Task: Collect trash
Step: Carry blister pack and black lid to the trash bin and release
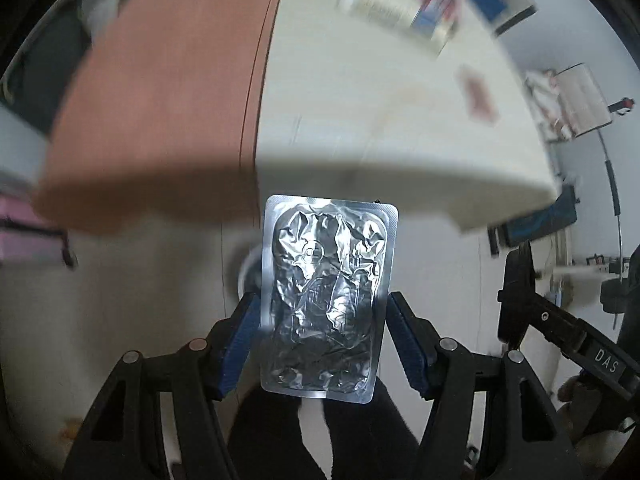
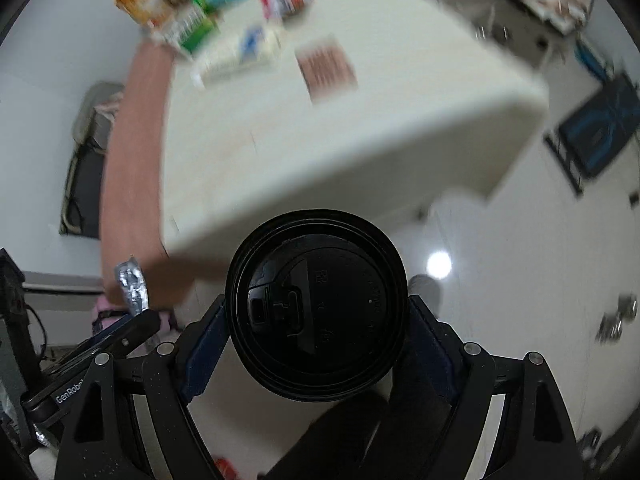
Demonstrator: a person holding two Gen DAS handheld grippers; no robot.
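Observation:
My left gripper point(image 1: 322, 322) is shut on a crumpled silver foil blister pack point(image 1: 326, 296), its blue pads pressing both long edges, held out past the table's near edge above the floor. My right gripper point(image 2: 318, 328) is shut on a cup with a black plastic lid point(image 2: 316, 304), which fills the space between its pads. In the right wrist view the foil blister pack point(image 2: 131, 285) shows at the lower left, sticking out of the left gripper's fingers point(image 2: 120, 330). The right gripper's black body point(image 1: 560, 328) crosses the right side of the left wrist view.
A cream table point(image 2: 280, 152) with a brown strip point(image 2: 128, 152) along its left carries blurred boxes, a tube and a reddish card point(image 2: 326, 66) at the far side. White glossy floor point(image 2: 500, 280) lies below, with a dark blue-patterned mat point(image 2: 600, 128) at the right.

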